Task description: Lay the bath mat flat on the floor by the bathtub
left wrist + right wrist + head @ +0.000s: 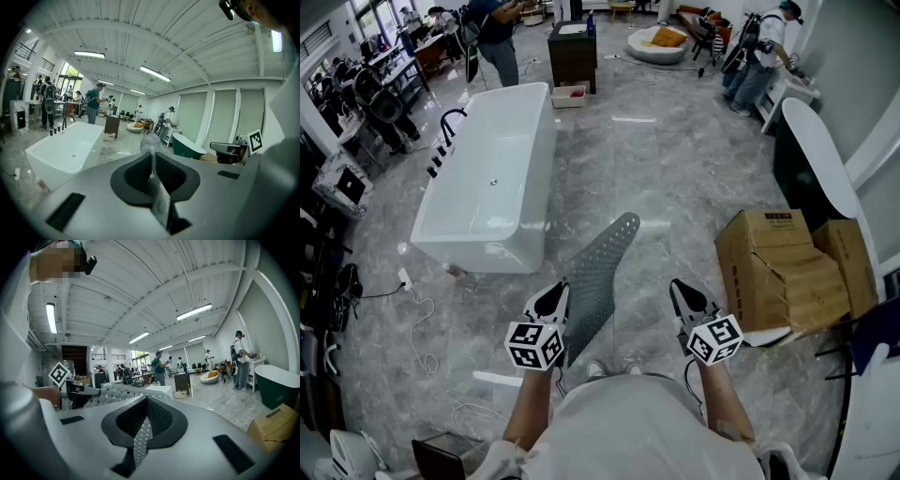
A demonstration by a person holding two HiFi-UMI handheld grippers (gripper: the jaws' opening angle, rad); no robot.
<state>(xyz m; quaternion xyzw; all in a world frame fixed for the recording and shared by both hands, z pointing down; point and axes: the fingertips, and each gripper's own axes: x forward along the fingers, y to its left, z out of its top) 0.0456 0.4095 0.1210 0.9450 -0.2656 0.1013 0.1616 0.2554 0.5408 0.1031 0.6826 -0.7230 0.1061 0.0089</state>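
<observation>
Your left hand-held gripper [553, 298] pinches the near end of the bath mat [600, 272], which hangs in the air over the floor [675, 187] beside the bathtub [487, 187]. The right hand-held gripper [682, 292] is closed, seemingly empty. The mat looks light and floppy, so take the other near corner.

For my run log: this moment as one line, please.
left tongs: shut on bath mat | right tongs: shut, empty | bath mat: not yet flat | bathtub: ahead left
</observation>
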